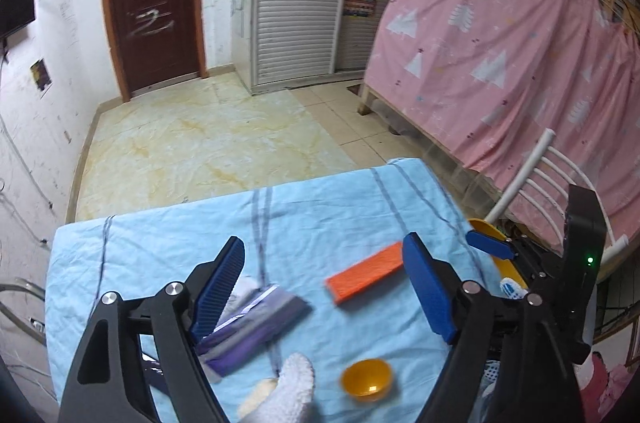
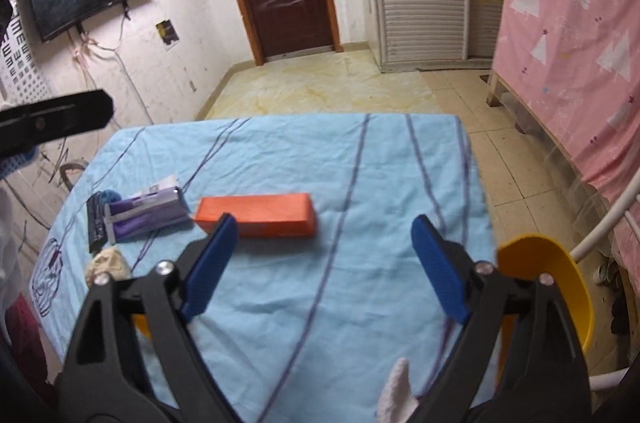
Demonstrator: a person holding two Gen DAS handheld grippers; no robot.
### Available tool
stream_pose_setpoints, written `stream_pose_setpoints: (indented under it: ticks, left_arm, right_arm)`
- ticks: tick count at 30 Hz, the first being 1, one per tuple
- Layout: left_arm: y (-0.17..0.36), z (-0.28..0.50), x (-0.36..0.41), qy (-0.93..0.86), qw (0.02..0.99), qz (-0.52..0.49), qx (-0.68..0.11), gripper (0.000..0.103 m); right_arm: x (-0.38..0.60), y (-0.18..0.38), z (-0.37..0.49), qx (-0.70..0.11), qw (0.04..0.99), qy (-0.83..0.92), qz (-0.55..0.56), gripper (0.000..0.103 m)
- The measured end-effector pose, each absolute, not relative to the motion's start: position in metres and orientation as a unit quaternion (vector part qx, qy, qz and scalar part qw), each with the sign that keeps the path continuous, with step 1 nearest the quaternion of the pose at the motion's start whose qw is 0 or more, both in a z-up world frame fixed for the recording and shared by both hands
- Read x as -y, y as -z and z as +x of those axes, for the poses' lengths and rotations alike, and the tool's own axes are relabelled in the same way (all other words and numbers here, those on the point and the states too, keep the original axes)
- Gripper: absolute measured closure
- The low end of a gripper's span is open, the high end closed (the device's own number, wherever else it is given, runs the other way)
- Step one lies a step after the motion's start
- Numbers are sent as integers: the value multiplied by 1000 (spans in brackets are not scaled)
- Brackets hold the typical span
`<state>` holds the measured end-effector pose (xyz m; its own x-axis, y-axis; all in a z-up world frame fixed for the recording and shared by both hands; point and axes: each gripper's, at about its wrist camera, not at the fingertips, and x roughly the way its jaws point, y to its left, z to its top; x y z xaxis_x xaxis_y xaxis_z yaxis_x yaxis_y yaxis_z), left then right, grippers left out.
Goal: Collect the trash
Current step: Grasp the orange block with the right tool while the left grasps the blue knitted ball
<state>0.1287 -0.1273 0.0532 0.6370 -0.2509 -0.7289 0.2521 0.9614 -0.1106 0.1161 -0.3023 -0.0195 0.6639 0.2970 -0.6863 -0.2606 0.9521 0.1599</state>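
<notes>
Left tool (image 1: 324,257) held above the near half of the surface (image 1: 320,215), blue pads (image 1: 218,287) spread wide, nothing between them; aimed forward and slightly down toward the door end of the room. Right tool (image 2: 322,237) likewise raised over the surface, fingers (image 2: 438,265) spread apart, empty; seen in the left view at far right edge (image 1: 492,245), just beyond the surface corner. White-gloved fingertip (image 1: 294,383) visible at bottom of the left view. Surface covered in pale blue cloth with dark stripes. Orange rectangular box (image 2: 256,215) lying flat near mid-surface, long side across; in the right view partly behind the left pad tip. Purple tissue pack (image 2: 146,213) just left of the orange box, lying flat, white paper sticking up from its top; apart from the box by a narrow gap. Dark small item (image 2: 96,223) just left of the pack, too blurred to identify. Crumpled beige wad (image 2: 110,263) near the left edge, closer than the pack. Small orange bowl (image 1: 366,379) upright on the cloth near the front, apart from the box. Yellow bin (image 2: 556,287) beside the right edge of the surface, next to a white chair (image 1: 536,179).
</notes>
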Motion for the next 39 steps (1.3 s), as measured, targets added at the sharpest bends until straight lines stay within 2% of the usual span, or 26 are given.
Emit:
stream_pose_setpoints:
  ticks: [8,19,34,39]
  left_arm:
    - [-39,131,79,111,903,-7,-415,30]
    - [-9,137,15,77,892,-34,-444,30]
    - [38,137,-6,63,867,-36,-493,30]
    - [48,134,1,77,860,-26,-504,40]
  right_arm:
    - [267,24,126,-398,900,-177,5,7]
    - [232,36,145,-424,886,-187,-19,6]
    - [217,52,159,-448,875,-174,-51,6]
    - [219,54,160,-452,874,-170,-48,6]
